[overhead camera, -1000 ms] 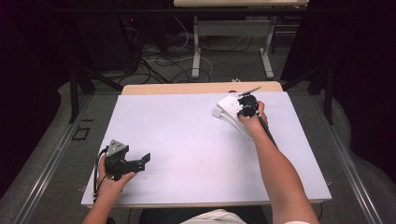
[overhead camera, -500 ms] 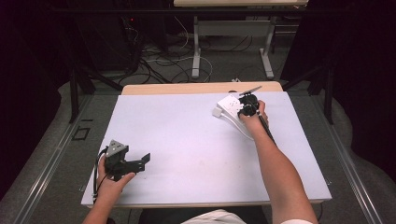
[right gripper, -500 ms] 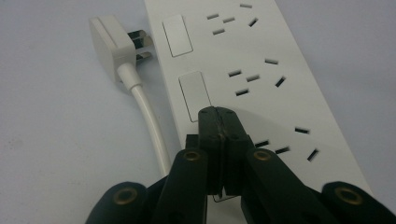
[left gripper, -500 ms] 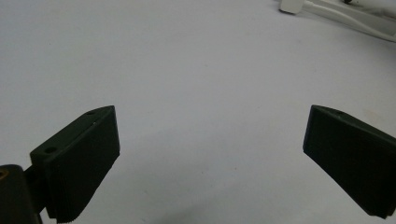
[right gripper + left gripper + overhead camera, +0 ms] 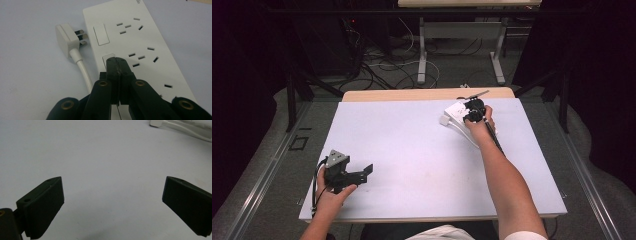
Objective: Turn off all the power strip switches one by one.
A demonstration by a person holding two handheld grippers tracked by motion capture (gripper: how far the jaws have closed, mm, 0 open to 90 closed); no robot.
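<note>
Presently my right gripper (image 5: 117, 62), fingers closed empty, rests on the power strip's (image 5: 150, 42) second rocker switch (image 5: 108, 57); left gripper (image 5: 112, 202) gapes wide, lower left.

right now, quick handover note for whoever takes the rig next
Right gripper: shut, nothing between the jaws, tips at the second rocker switch of the power strip, at the table's far right.
Left gripper: open, nothing in it, resting near the left front of the table.
Plug: lies on the table beside the strip, pins toward it, not in any socket; its white cable runs back toward the gripper.
Done: gripper lined up on the switch. Whether it has been flipped I cannot tell.
Left: likely press the switch.
</note>
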